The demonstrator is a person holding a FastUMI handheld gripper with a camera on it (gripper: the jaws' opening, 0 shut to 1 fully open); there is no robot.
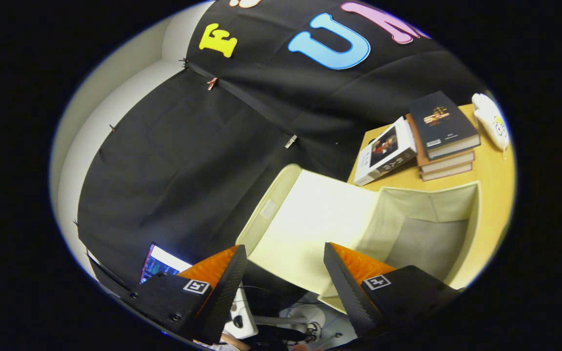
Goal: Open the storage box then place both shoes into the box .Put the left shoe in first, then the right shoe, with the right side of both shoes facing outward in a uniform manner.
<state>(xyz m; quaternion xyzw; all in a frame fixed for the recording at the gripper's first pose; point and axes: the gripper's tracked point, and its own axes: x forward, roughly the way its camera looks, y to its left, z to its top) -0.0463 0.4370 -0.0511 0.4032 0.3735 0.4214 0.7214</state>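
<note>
Ahead, storage box (422,229) gapes open beyond parted tongs (286,268).

Book stack (444,139) + leaning book (385,157) on wooden table (493,180), laptop screen (159,263) nearby.

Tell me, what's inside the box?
The storage box stands open beyond the jaws of the gripper, which are apart and hold nothing. Its pale lining looks bare, with no shoe; the lid covers the near part.
</note>
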